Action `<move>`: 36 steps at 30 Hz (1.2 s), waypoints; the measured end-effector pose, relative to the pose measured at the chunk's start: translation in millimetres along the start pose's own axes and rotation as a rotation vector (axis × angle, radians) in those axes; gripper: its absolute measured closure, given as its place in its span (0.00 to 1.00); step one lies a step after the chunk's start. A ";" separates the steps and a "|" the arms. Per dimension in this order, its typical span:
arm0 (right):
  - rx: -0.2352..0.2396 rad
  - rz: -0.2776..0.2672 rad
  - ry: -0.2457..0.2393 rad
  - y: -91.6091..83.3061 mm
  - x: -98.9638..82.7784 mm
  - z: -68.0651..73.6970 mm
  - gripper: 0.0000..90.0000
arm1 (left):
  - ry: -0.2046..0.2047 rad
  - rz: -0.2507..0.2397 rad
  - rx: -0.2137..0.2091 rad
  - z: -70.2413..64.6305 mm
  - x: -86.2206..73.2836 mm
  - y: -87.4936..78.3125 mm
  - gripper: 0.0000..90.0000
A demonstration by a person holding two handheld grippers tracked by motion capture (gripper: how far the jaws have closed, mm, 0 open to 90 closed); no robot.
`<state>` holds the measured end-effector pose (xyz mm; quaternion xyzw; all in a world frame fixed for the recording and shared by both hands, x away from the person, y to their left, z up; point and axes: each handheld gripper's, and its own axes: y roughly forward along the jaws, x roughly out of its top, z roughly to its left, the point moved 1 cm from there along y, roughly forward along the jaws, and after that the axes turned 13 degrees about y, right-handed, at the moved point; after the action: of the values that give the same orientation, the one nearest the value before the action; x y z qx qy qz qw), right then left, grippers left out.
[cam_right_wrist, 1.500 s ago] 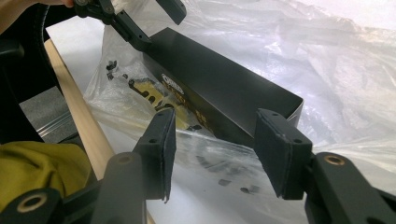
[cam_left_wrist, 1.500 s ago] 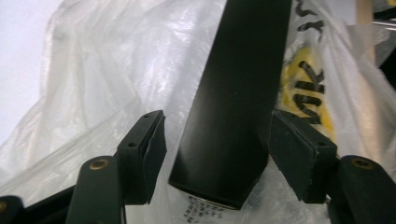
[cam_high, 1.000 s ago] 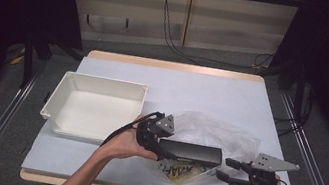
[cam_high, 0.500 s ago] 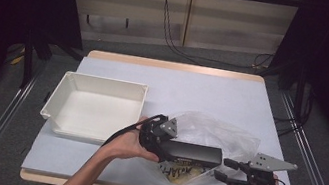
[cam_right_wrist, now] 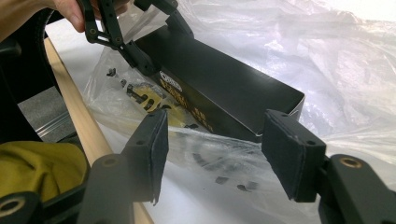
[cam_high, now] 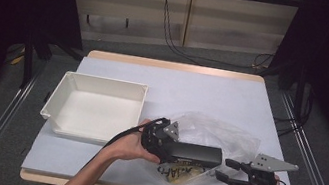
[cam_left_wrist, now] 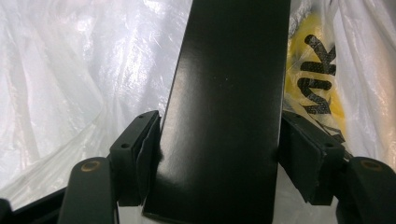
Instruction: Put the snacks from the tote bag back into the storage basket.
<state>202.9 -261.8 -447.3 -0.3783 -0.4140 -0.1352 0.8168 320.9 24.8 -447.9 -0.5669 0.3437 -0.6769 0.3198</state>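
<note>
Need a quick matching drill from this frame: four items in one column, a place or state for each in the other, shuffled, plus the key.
Items:
1. black box
2. white tray
3. clear plastic bag
4. right gripper

Places or states:
A. fingers open, hovering at the bag's near right edge
B. empty, on the left part of the table
C. clamped between the fingers of the left gripper
D. crumpled on the table, black lettering on it, under and around the box

Pairs: 1-C, 2-B, 3-D, 4-A
</note>
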 end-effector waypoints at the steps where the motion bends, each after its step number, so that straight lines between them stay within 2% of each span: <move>1: 0.000 0.001 0.001 0.4 0.0 0.1 0.44 | -0.008 -0.003 -0.011 0.4 0.1 -0.4 0.37; 2: -0.001 0.003 0.000 0.9 0.2 0.2 0.43 | -0.007 -0.009 -0.005 0.6 0.0 -0.5 0.40; 6: -0.003 0.004 0.003 1.6 0.1 0.7 0.42 | -0.007 -0.008 -0.027 2.2 -0.1 -1.6 0.42; 8: -0.005 0.004 0.004 1.4 0.0 0.6 0.40 | -0.008 -0.021 -0.010 0.8 0.8 -2.0 0.45; 10: -0.011 0.002 0.009 1.1 0.1 0.0 0.39 | -0.017 -0.024 -0.031 1.5 1.5 -2.4 0.46; 14: -0.016 -0.004 0.013 0.4 0.4 -0.2 0.37 | -0.018 -0.035 -0.037 1.6 3.3 -2.5 0.47; 15: -0.018 -0.006 0.014 -0.2 0.5 -0.1 0.36 | -0.035 -0.045 -0.038 0.5 3.8 -2.8 0.48; 17: -0.018 -0.011 0.016 -1.2 0.8 -0.6 0.35 | -0.036 -0.054 -0.050 1.2 4.3 -5.1 0.48; 19: -0.022 -0.012 0.020 -1.7 0.8 -1.4 0.34 | -0.039 -0.060 -0.030 1.6 5.1 -7.6 0.48; 22: -0.023 -0.016 0.020 -2.4 1.0 -1.9 0.33 | -0.047 -0.090 -0.031 0.6 5.4 -8.9 0.48; 26: -0.029 -0.021 0.023 -3.1 1.2 -1.7 0.33 | -0.042 -0.093 -0.035 1.7 6.9 -13.1 0.48; 30: -0.029 -0.030 0.022 -3.6 1.4 -1.7 0.33 | -0.059 -0.148 -0.032 3.3 8.3 -17.2 0.48; 31: -0.028 -0.034 0.020 -3.0 1.5 -1.6 0.32 | -0.050 -0.154 -0.032 3.9 8.8 -18.0 0.48; 36: -0.028 -0.040 0.018 -3.8 1.4 -0.7 0.31 | -0.065 -0.200 -0.024 4.3 10.2 -24.0 0.48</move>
<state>202.2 -264.8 -444.5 -0.3803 -0.4123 -0.1607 0.8122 322.5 29.3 -422.0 -0.6239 0.2827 -0.6826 0.2549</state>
